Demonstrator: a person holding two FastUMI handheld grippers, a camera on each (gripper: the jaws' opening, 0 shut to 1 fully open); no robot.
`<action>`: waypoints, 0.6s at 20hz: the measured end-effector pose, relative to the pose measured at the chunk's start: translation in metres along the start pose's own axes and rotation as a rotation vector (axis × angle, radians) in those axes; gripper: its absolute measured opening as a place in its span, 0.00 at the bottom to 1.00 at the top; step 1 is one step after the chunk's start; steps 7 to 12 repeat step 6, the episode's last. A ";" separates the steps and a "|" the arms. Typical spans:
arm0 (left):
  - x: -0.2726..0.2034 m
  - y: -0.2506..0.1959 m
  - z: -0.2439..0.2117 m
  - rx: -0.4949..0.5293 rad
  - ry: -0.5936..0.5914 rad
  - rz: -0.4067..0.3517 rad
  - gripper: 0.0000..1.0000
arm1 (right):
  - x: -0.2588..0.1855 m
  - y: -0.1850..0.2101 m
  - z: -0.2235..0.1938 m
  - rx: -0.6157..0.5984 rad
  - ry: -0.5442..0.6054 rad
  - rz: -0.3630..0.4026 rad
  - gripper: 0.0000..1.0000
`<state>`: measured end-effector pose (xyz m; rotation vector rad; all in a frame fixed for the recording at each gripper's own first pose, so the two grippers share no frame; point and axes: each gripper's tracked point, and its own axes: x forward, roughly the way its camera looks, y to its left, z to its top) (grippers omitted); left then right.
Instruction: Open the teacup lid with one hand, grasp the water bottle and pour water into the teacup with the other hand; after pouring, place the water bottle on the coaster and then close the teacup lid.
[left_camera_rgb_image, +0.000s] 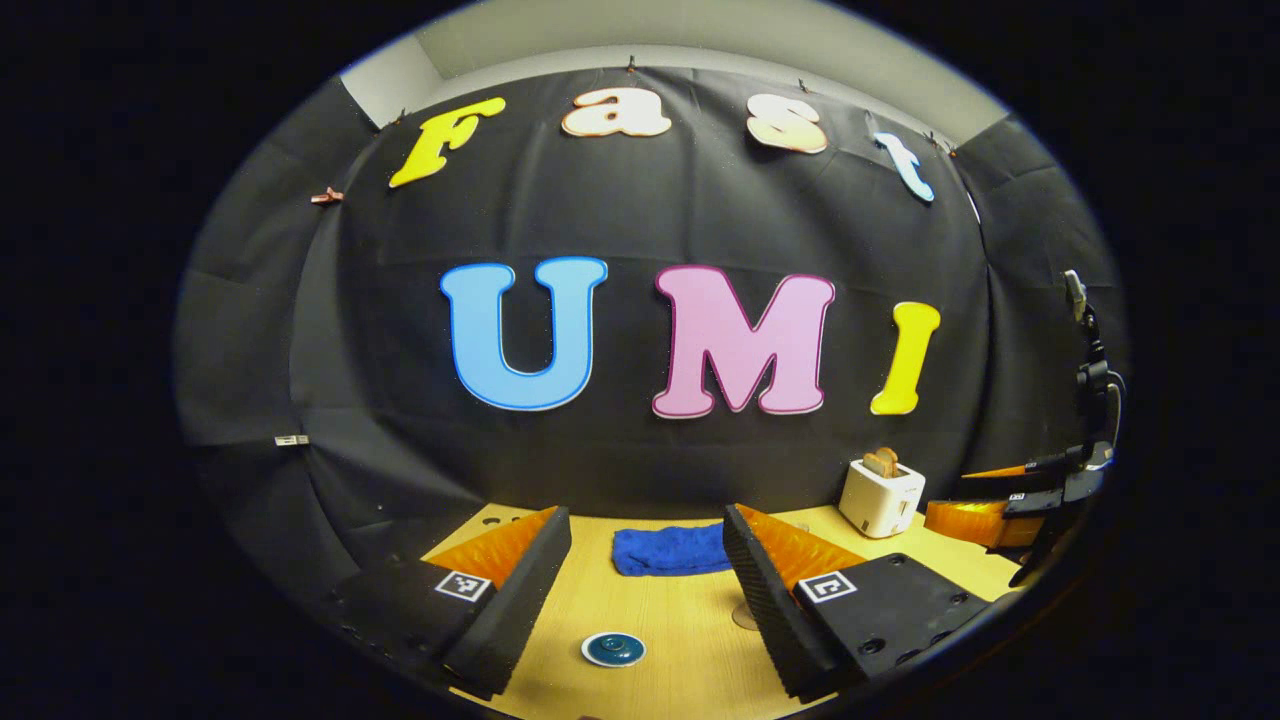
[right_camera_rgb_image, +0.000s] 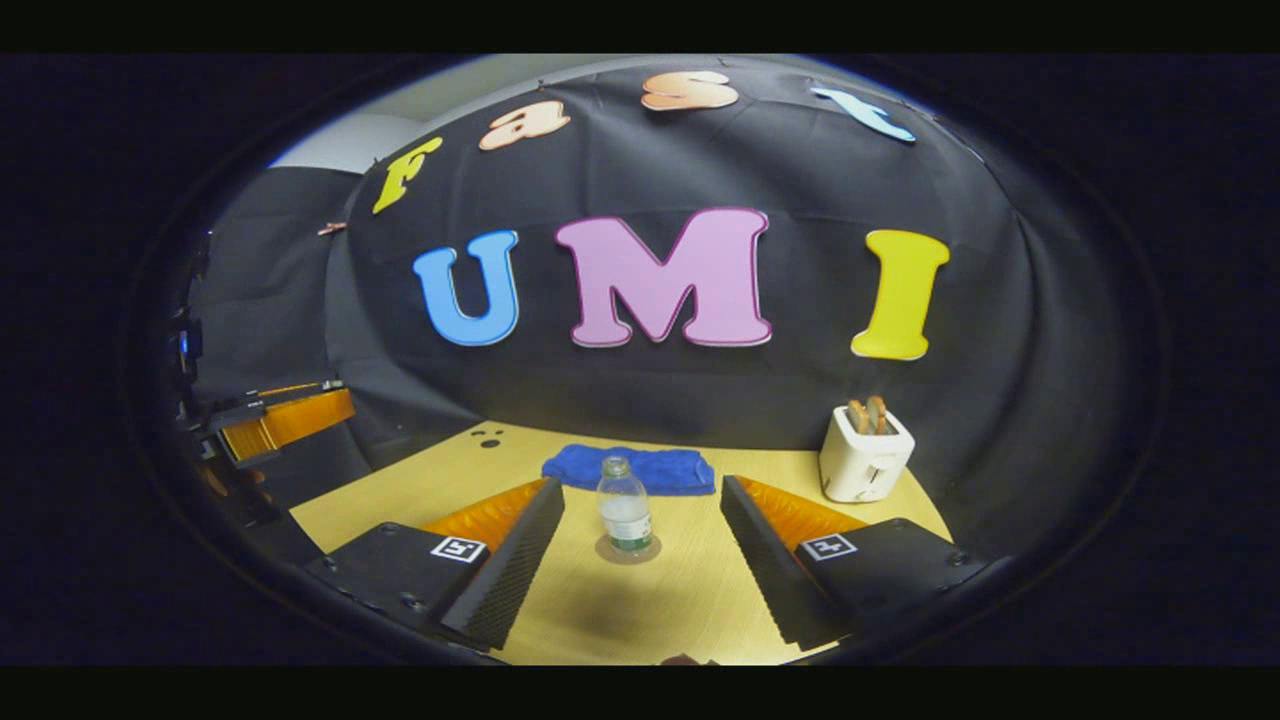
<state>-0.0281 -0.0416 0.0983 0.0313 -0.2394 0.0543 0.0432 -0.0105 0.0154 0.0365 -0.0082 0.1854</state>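
Water bottle (right_camera_rgb_image: 625, 518): clear, upright, partly filled, standing on a round coaster (right_camera_rgb_image: 628, 549) near the middle of the bench (right_camera_rgb_image: 640, 610), directly ahead of the right hand-held gripper (right_camera_rgb_image: 640, 560) and between the lines of its two fingers, though farther off and untouched. Teacup lid (left_camera_rgb_image: 613, 649): a round dark-blue disc with a pale rim, seen from above in the left gripper view, low between the fingers of the left hand-held gripper (left_camera_rgb_image: 640, 590); it appears seated on the cup, whose body cannot be made out from this angle. Left hand-held gripper: fingers wide apart, holding nothing, poised above the lid. Right hand-held gripper: fingers wide apart, holding nothing. Behind the bottle, a folded blue cloth (right_camera_rgb_image: 630, 468) lies against the back of the bench; to its right stands a white toaster (right_camera_rgb_image: 864, 455) with slices in its slots. Progress, as judged: nothing is done yet; the lid is on and the bottle ungrasped. Outstanding: lifting the lid, grasping and pouring, returning the bottle to the coaster, closing the cup.
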 end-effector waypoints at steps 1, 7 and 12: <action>-0.006 -0.001 0.007 -0.010 -0.007 -0.004 0.96 | -0.006 0.000 0.007 0.006 -0.011 -0.006 0.98; -0.028 0.009 0.024 -0.029 -0.027 0.011 0.96 | -0.034 0.004 0.024 0.009 -0.036 -0.051 0.98; -0.028 0.009 0.024 -0.029 -0.027 0.011 0.96 | -0.034 0.004 0.024 0.009 -0.036 -0.051 0.98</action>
